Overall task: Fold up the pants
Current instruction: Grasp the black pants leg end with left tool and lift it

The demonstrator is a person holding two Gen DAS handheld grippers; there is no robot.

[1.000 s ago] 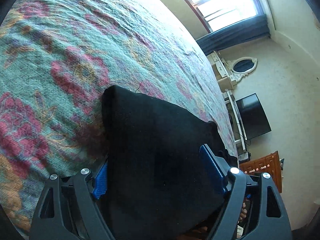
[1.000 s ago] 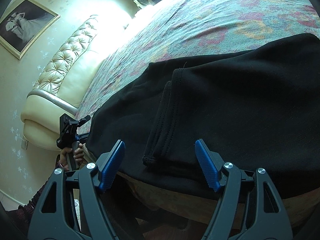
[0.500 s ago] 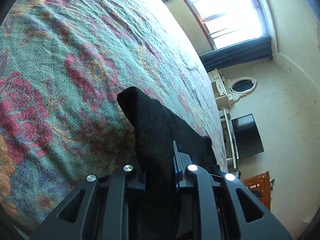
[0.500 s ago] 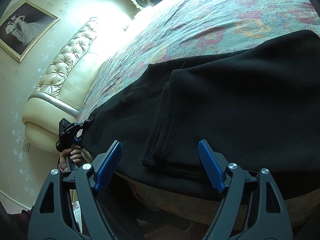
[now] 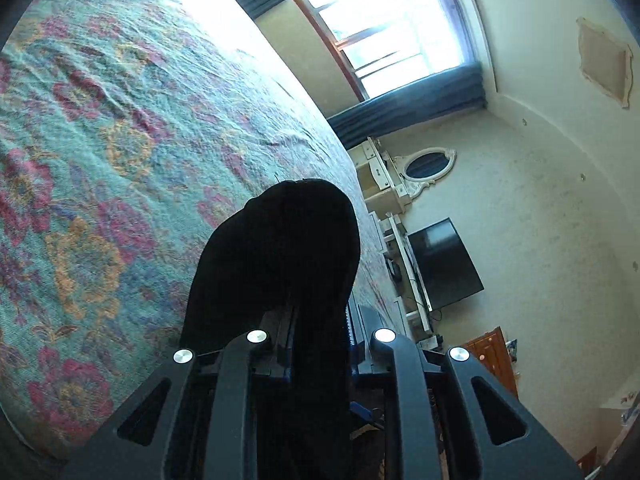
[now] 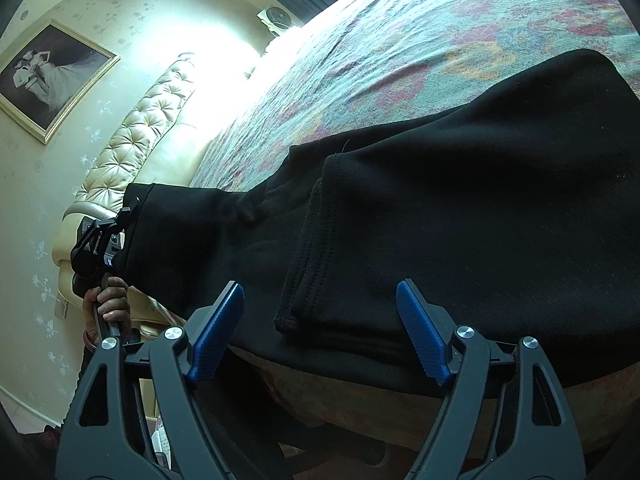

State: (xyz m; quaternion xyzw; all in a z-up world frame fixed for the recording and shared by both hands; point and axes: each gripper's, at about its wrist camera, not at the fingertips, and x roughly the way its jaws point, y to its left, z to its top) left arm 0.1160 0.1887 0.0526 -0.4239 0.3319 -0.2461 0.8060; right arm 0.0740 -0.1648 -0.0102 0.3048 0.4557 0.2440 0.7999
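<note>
Black pants [image 6: 460,208] lie partly folded on the floral bedspread [image 6: 400,40], near its front edge. My left gripper [image 5: 318,320] is shut on one end of the pants [image 5: 280,248] and holds it lifted above the bed. That gripper also shows in the right wrist view [image 6: 116,236], at the far left, with the raised pants end beside it. My right gripper [image 6: 320,332] is open and empty, its blue pads on either side of a folded hem at the bed's front edge, not touching it.
A tufted cream headboard [image 6: 132,148] and a framed picture [image 6: 48,76] are at the left. A window [image 5: 392,28], a white dresser with an oval mirror [image 5: 424,164] and a dark TV [image 5: 444,264] stand beyond the bed.
My left gripper has shut on the pants end and lifted it off the bedspread. My right gripper has stayed open, almost still.
</note>
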